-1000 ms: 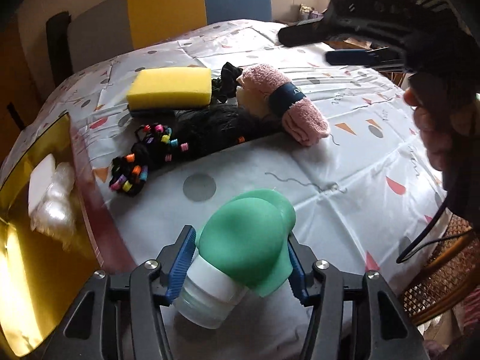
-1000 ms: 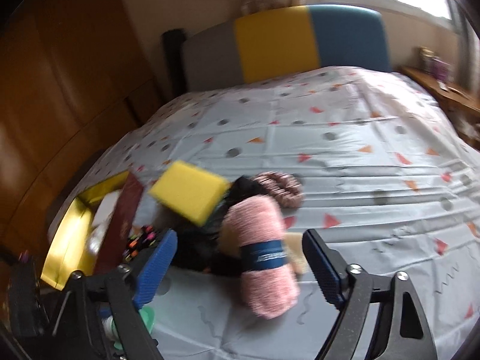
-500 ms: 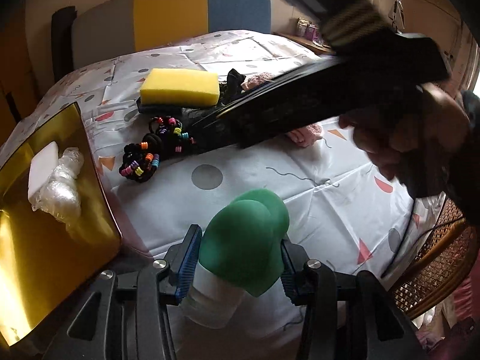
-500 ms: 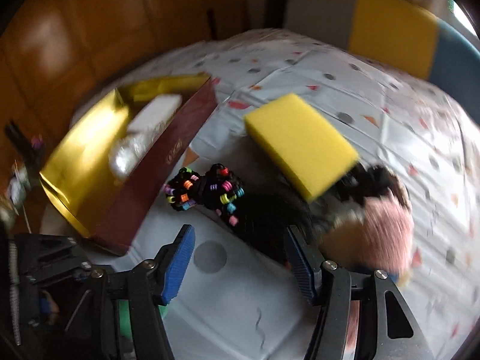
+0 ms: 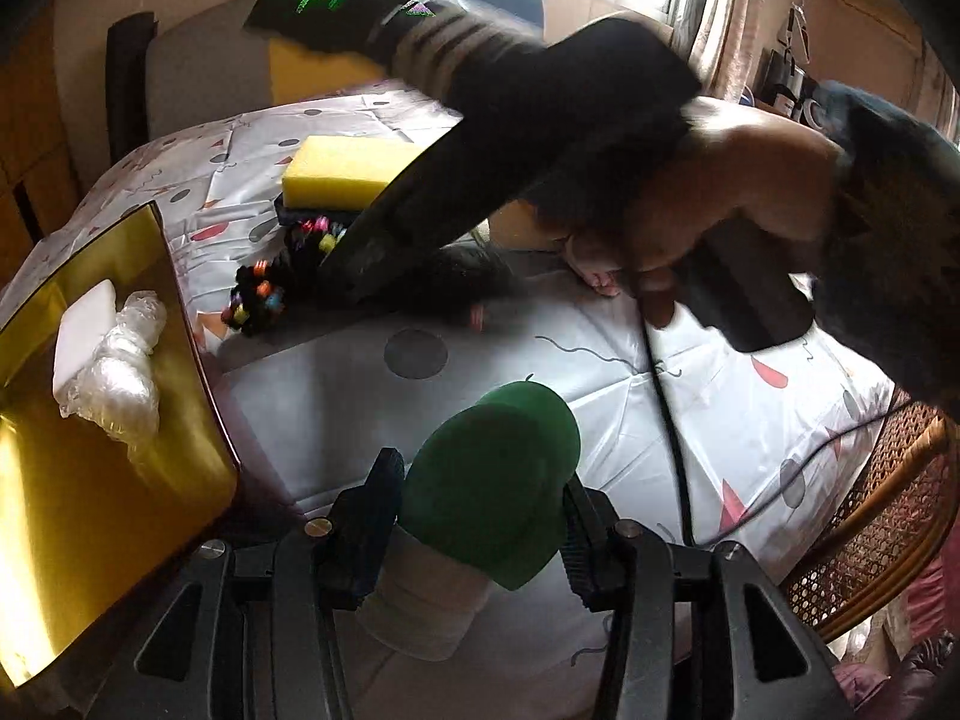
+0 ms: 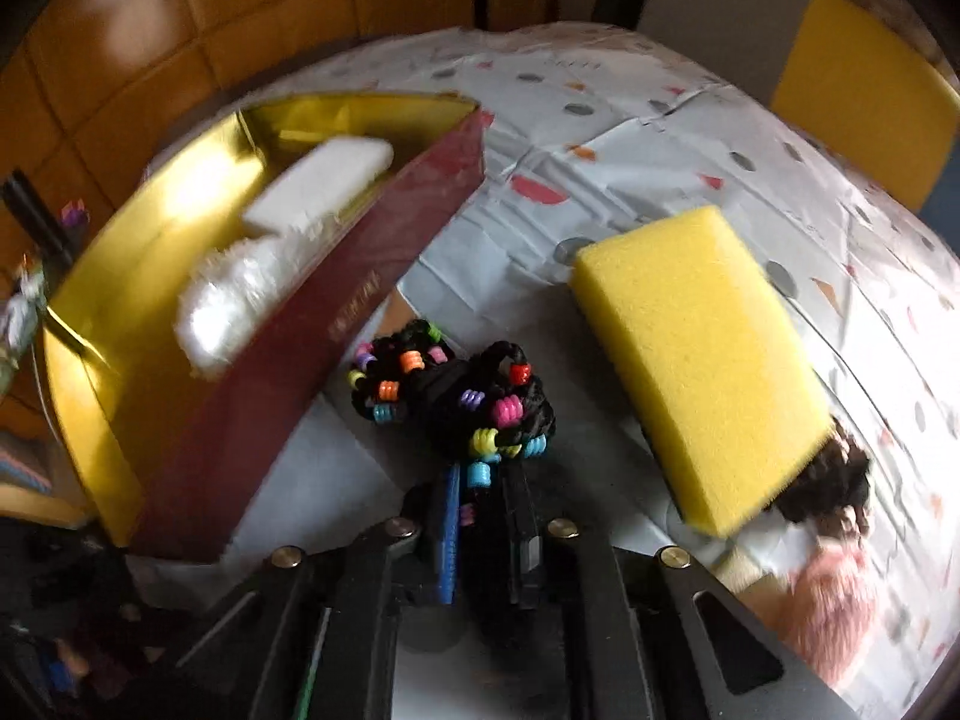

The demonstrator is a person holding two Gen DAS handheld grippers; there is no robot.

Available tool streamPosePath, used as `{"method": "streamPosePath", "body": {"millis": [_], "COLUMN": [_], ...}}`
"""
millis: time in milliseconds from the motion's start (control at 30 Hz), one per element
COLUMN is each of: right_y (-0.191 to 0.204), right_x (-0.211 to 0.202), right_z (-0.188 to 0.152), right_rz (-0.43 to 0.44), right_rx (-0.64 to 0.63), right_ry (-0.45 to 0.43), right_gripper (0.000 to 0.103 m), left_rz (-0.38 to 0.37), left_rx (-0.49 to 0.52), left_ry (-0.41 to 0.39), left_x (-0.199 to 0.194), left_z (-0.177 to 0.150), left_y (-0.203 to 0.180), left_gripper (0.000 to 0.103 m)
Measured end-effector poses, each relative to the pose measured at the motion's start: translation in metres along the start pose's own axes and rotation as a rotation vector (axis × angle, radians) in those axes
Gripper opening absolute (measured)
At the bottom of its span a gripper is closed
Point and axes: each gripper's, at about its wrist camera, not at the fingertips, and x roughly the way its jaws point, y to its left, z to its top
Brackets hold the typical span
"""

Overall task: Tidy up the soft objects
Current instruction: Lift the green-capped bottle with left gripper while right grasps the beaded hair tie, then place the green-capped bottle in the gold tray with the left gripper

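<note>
Pinching beaded hair ties (image 6: 462,402) | right gripper (image 6: 483,498) | box lettering (image 6: 354,312) unreadable

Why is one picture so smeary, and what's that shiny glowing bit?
Left wrist view: the other gripper's arm sweeps across, blurred, shading the green squishy toy. Right wrist view: edges smear, the gold box glares with window light, and the beaded hair ties stay fairly sharp.

The right gripper (image 6: 483,516), having swung down across the table, is now clamping the beaded black hair ties (image 6: 462,402).
</note>
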Motion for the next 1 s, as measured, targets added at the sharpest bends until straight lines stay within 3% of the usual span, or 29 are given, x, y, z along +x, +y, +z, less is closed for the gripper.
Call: {"method": "streamPosePath", "body": {"millis": [233, 433, 733, 900, 1000], "right_y": [-0.013, -0.021, -0.029, -0.028, -0.026], "right_x": [-0.051, -0.035, -0.035, -0.032, -0.032], "right_z": [-0.047, -0.092, -0.096, -0.096, -0.096], "right_rz": [0.041, -0.026, -0.025, -0.035, -0.043], "right_rx": [0.185, 0.253, 0.264, 0.256, 0.253], "right_ry": [-0.058, 0.008, -0.016, -0.018, -0.019], "right_gripper": [0.012, 0.012, 0.014, 0.014, 0.014], "left_rz": [-0.022, -0.043, -0.089, -0.114, -0.086], "left_rx": [-0.038, -0.084, -0.125, -0.201, -0.258], "left_ry": [-0.003, -0.004, -0.049, -0.129, -0.205], "left_x": [0.000, -0.003, -0.025, -0.061, -0.090], "left_z": [0.001, 0.003, 0.013, 0.025, 0.033], "left_y": [0.005, 0.011, 0.010, 0.023, 0.043], "left_gripper": [0.046, 0.046, 0.045, 0.045, 0.046]}}
